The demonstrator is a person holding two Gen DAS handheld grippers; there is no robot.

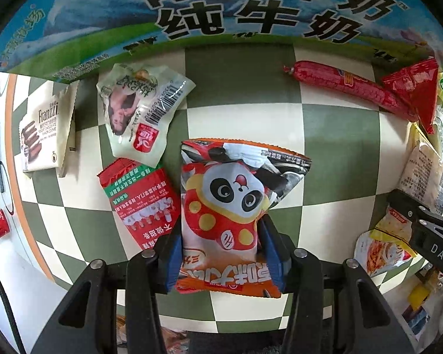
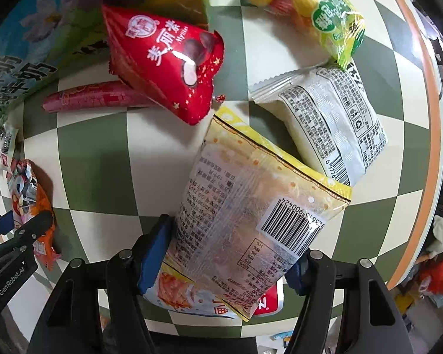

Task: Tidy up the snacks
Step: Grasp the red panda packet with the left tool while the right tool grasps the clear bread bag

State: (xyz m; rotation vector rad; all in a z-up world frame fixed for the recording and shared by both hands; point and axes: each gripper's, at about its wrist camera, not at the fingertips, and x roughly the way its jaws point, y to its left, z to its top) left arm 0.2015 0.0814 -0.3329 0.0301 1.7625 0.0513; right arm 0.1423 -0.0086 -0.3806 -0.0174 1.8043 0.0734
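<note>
My left tool (image 1: 221, 250) is clamped on the panda snack packet (image 1: 233, 206), blue pads (image 1: 174, 253) pressing both sides, held above the green-checked worktop (image 1: 339, 135). Beside it lie a red-green sachet (image 1: 141, 197) and a Franzzi cookie pack (image 1: 44, 135); a red sausage (image 1: 348, 88) rests near the milk carton box (image 1: 221, 8). My right tool (image 2: 227, 253) is gripping a yellow noodle snack bag (image 2: 251, 206), over a white wrapped cake (image 2: 333, 118).
</note>
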